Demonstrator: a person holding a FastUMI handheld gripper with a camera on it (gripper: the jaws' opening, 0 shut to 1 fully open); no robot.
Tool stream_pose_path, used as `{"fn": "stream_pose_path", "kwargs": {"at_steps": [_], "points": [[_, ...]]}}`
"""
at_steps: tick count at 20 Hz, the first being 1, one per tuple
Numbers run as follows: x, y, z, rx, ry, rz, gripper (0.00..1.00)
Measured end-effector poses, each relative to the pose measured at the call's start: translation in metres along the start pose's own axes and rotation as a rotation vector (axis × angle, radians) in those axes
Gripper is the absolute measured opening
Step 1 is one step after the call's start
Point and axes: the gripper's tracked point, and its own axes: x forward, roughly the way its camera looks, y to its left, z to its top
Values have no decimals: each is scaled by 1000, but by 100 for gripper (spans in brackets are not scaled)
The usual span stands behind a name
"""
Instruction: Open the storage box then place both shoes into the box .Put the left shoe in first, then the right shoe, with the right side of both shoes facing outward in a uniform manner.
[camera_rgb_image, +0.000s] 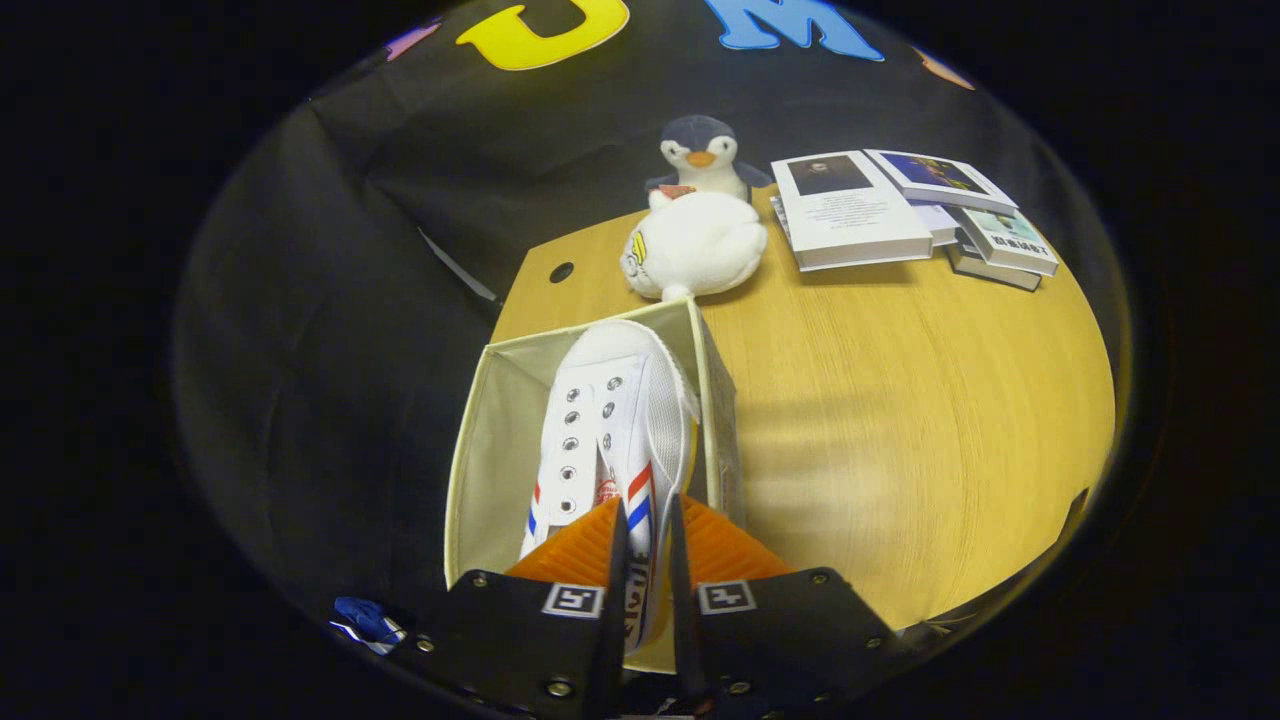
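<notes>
Both tool (648, 545) fingers pinch the shoe's (610, 420) side.

Plush penguin (702, 152), white plush (697, 245), stacked books (905, 210) — all on the table (900, 420).

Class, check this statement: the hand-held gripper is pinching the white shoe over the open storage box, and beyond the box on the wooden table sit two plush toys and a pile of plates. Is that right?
Not quite. The gripper view shows books, not plates. The rest holds: the hand-held gripper pinches the white shoe over the open storage box, with two plush toys beyond it on the wooden table.
</notes>
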Motion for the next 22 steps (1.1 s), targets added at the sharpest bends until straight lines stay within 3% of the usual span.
{"fn": "stream_pose_path", "kwargs": {"at_steps": [1, 2, 5, 11, 22], "points": [[-6, -3, 9, -7, -30, -7, 33], [-11, -1, 16, -16, -54, 3, 37], [-36, -2, 28, -43, -109, 21, 98], [-100, -12, 50, -142, -259, 62, 98], [-232, -77, 100, -358, -650, -80, 98]]}}
